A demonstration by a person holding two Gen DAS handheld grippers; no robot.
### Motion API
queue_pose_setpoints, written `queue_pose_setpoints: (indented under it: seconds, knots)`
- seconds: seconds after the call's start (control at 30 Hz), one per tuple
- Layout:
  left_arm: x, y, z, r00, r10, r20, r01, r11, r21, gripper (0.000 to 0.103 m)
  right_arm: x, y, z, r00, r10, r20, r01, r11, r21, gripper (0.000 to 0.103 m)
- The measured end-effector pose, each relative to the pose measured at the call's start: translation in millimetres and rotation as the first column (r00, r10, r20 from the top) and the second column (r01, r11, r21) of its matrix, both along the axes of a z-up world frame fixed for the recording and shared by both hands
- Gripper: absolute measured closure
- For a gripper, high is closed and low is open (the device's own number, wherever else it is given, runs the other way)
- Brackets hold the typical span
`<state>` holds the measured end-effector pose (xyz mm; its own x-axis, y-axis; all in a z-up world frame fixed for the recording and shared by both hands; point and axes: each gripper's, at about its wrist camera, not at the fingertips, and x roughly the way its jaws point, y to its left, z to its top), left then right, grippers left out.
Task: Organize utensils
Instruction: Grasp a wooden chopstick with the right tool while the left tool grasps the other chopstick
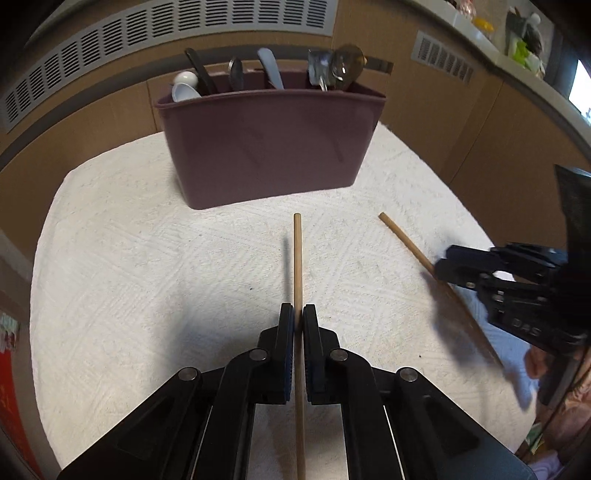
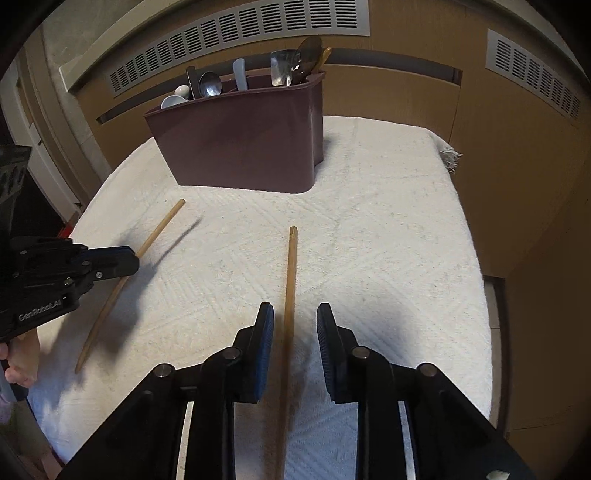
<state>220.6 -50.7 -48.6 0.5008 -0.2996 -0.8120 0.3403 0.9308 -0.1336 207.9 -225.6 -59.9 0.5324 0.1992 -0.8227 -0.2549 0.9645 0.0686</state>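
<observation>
My left gripper (image 1: 298,312) is shut on a wooden chopstick (image 1: 297,258) and holds it a little above the white cloth; it also shows in the right wrist view (image 2: 135,260) with that chopstick (image 2: 162,225). My right gripper (image 2: 295,314) is open, its jaws on either side of a second wooden chopstick (image 2: 291,273) that lies on the cloth. In the left wrist view the right gripper (image 1: 441,267) sits over that chopstick (image 1: 406,242). A maroon utensil caddy (image 1: 266,147) (image 2: 243,140) stands at the back, with spoons and other utensils in it.
A white textured cloth (image 1: 147,258) (image 2: 388,240) covers the small table. Brown panelled walls with vent grilles (image 2: 240,33) rise behind the caddy. The cloth's fringed corner (image 2: 450,155) hangs at the right edge.
</observation>
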Motion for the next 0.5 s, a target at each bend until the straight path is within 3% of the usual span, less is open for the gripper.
queue_pose_setpoints:
  seconds: [0.1, 0.2, 0.27, 0.37, 0.5]
  knots:
    - [-7.9, 12.5, 7.2, 0.999, 0.028, 0.021, -0.027, 0.998, -0.049, 0.098, 13.2, 10.3, -7.6, 1.0, 0.01, -0.024, -0.011, 1.0, -0.015, 0.082]
    - [-13.4, 26.9, 17.5, 0.997, 0.064, 0.053, -0.057, 0.992, -0.115, 0.098, 18.7, 22.6, -13.7, 1.0, 0.006, -0.018, -0.007, 0.996, -0.086, 0.098]
    - [-15.4, 33.6, 22.2, 0.994, 0.086, 0.064, -0.074, 0.984, -0.163, 0.098, 15.6, 29.2, -13.4, 1.0, 0.018, -0.004, -0.019, 0.992, -0.123, 0.098]
    - [-18.9, 41.9, 28.2, 0.994, 0.099, 0.055, -0.081, 0.96, -0.266, 0.098, 8.1, 26.5, -3.6, 1.0, 0.017, 0.015, -0.016, 0.998, -0.054, 0.098]
    - [-26.4, 36.9, 39.7, 0.99, 0.105, 0.098, -0.073, 0.955, -0.287, 0.098, -8.4, 16.9, 27.6, 0.996, 0.001, 0.09, -0.002, 1.0, 0.011, 0.098]
